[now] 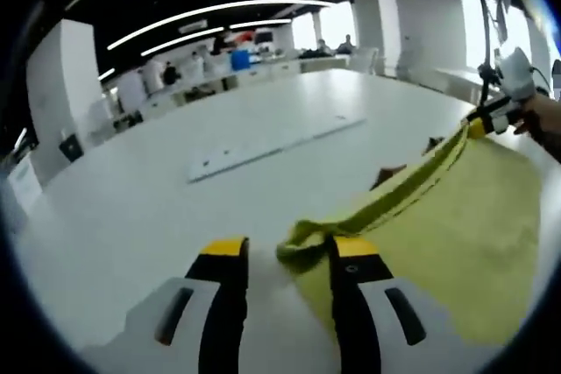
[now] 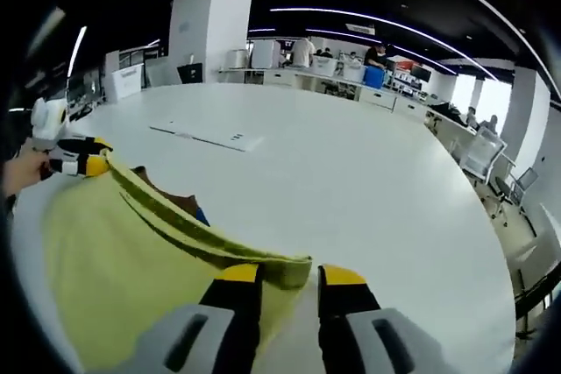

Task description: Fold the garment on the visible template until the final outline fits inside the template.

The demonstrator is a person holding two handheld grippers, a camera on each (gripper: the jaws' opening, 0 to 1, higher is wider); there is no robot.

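Over the big white surface (image 1: 131, 208) I've got a yellow garment (image 1: 473, 234) lifted and stretched between my two hand-held grippers. From the left gripper view, the left hand-held gripper (image 1: 285, 256) has a bunched corner of the cloth caught against its right-side jaw, and the jaws look a bit apart, so I honestly can't tell how tight the pinch is. The folded top edge runs taut up to the right hand-held gripper (image 1: 482, 122), with a hand (image 1: 545, 124) behind it. From the right gripper view, the right hand-held gripper (image 2: 289, 282) has the garment's (image 2: 123, 269) hem draped over its left-side jaw, gap still showing. The left hand-held gripper (image 2: 88, 159) sits at the far corner. Something dark brown (image 2: 175, 201) peeks out just past the hem. A flat white strip (image 2: 206, 137) lies farther out on the surface (image 2: 368, 181).
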